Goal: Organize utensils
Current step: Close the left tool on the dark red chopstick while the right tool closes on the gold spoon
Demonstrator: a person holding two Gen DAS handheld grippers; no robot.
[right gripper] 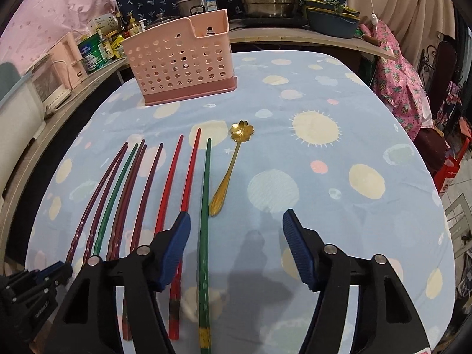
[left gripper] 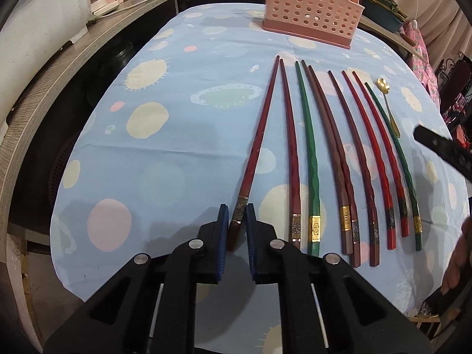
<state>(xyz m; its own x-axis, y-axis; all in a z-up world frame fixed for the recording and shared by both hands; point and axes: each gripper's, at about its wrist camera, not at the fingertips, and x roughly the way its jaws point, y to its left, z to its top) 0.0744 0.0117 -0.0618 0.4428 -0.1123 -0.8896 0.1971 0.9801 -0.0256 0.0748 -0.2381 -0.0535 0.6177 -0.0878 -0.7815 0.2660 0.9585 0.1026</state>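
Left wrist view: sitting on the left gripper [left gripper: 237,221], looking down steeply and forward along its fingers, close over the near ends of the chopsticks [left gripper: 312,147].
Right wrist view: riding on the right gripper [right gripper: 236,236], tilting down less steeply, hanging low over the tablecloth [right gripper: 339,206].
Facing: both are looking across the table toward the pink basket [left gripper: 309,8] at the top of each frame.
Shared: both are taking in the chopstick row, the gold spoon [right gripper: 233,162], the basket and the far counter.
Cross-sight: each is catching the other gripper at a frame edge.
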